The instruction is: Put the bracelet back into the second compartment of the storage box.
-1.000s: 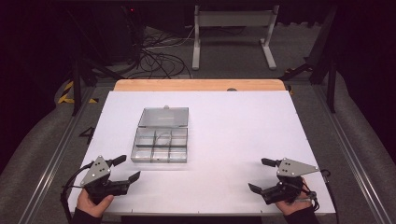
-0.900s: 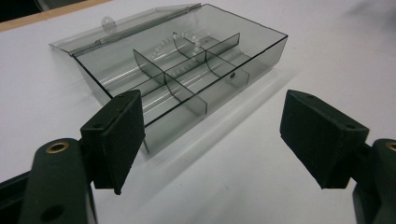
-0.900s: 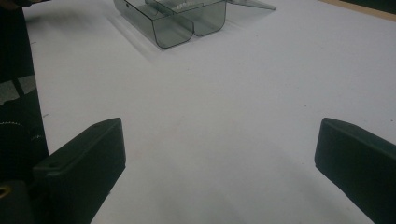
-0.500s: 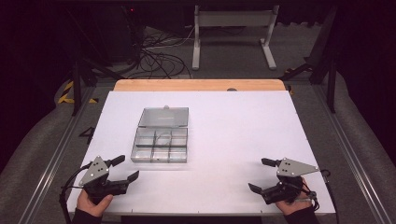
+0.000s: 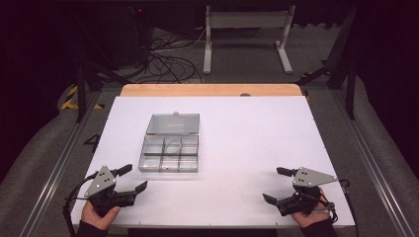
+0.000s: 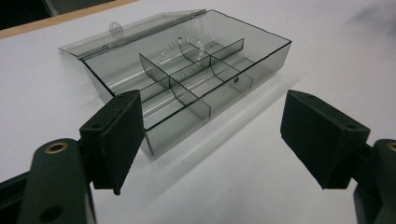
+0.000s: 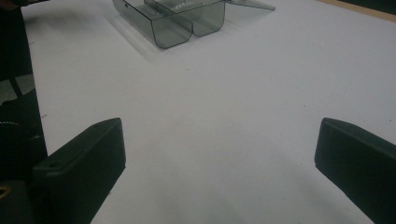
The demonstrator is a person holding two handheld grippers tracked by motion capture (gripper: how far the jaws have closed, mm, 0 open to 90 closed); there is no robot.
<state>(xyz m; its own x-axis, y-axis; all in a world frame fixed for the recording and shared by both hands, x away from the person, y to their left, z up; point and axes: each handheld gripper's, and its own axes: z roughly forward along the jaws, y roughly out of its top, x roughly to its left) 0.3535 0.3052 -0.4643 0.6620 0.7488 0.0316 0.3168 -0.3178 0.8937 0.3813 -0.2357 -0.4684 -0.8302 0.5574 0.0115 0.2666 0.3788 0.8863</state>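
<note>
Resting apart, open box (image 5: 169, 144) between

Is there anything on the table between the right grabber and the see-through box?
No. In the right gripper view, bare white table runs from the right gripper up to the clear box. The high view shows the same.

Bench (image 5: 257, 128): white top, with a wooden strip (image 5: 211, 90) along the far edge. Grey floor (image 5: 247, 59) beyond it carries a tangle of black cables (image 5: 168, 54) and a white metal stand (image 5: 247, 29) on two feet. Surroundings dark; yellow-black hazard tape (image 5: 74, 98) on floor at left.
</note>
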